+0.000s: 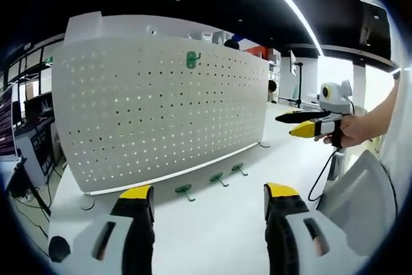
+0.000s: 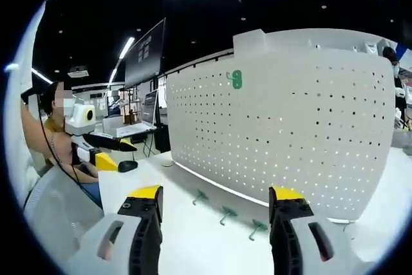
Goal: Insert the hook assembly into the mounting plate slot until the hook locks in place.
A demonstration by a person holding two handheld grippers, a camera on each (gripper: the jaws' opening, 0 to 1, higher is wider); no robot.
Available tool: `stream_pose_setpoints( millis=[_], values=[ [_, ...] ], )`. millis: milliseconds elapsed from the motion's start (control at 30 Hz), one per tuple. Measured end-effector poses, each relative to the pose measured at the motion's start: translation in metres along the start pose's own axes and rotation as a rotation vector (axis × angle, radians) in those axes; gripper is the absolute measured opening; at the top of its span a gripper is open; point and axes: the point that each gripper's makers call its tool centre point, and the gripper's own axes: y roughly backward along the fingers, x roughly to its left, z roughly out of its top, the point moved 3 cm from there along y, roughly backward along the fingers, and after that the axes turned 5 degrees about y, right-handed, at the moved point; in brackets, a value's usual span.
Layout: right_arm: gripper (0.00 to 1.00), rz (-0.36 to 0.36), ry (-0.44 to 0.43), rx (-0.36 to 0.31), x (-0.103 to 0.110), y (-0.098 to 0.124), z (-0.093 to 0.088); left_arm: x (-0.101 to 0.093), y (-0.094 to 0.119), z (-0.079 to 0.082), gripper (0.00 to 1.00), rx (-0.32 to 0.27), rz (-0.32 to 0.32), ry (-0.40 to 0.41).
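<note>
While one green hook (image 1: 192, 59) is already seated high on the upright pegboard (image 1: 161, 107), three loose hooks (image 1: 219, 178) are left on the bench (image 1: 219, 223) below, and both tools, left tool (image 1: 209, 207) and right tool (image 2: 215, 207), are held released and empty, presumably for a pickup.

Left gripper view: low over the white tabletop (image 1: 219, 223), facing the pegboard (image 1: 161, 107) from its front-left at moderate range, own tongs (image 1: 209, 201) rising from the bottom; right tongs (image 1: 302, 123) enter from the right. Right gripper view: similar height, facing the same pegboard (image 2: 290, 127) from its front-right, own tongs (image 2: 215, 204) at the bottom; left tongs (image 2: 109, 149) enter from the left. Shared: pegboard face, its mounted green hook (image 1: 192, 60) (image 2: 236, 79), three loose green hooks (image 1: 219, 178) (image 2: 226, 214) along its base, tabletop.
</note>
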Motion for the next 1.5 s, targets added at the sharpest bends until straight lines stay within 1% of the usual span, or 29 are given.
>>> stream_pose_setpoints(
  millis=[100, 233, 333, 467, 567, 733, 833, 1033, 1300, 1500],
  values=[
    [0.66, 0.013, 0.009, 0.014, 0.005, 0.003, -0.005, 0.002, -0.001, -0.001, 0.72, 0.004, -0.002, -0.002],
    [0.66, 0.002, -0.01, 0.033, 0.003, 0.009, -0.014, 0.003, -0.001, -0.001, 0.73, 0.004, -0.002, -0.006],
    [0.67, 0.001, -0.013, 0.044, 0.003, 0.012, -0.017, 0.003, -0.001, -0.002, 0.73, 0.008, -0.005, -0.011],
    [0.7, 0.014, -0.027, 0.051, 0.004, 0.017, -0.022, 0.003, -0.001, -0.003, 0.73, 0.013, -0.009, -0.009],
    [0.71, 0.017, -0.032, 0.058, 0.005, 0.019, -0.025, 0.003, -0.002, -0.006, 0.73, 0.02, -0.014, -0.009],
    [0.71, 0.028, -0.036, 0.087, 0.007, 0.023, -0.033, 0.003, 0.0, -0.007, 0.73, 0.026, -0.017, -0.01],
    [0.71, 0.026, -0.047, 0.102, 0.006, 0.028, -0.039, 0.003, 0.001, -0.007, 0.72, 0.029, -0.016, -0.011],
    [0.72, 0.022, -0.056, 0.125, 0.006, 0.035, -0.047, 0.005, 0.002, -0.01, 0.73, 0.039, -0.016, -0.011],
    [0.73, 0.022, -0.067, 0.14, 0.006, 0.038, -0.052, 0.002, 0.001, -0.013, 0.73, 0.05, -0.027, -0.011],
    [0.73, 0.023, -0.066, 0.142, 0.006, 0.038, -0.052, 0.001, -0.001, -0.014, 0.73, 0.055, -0.033, -0.011]
  ],
)
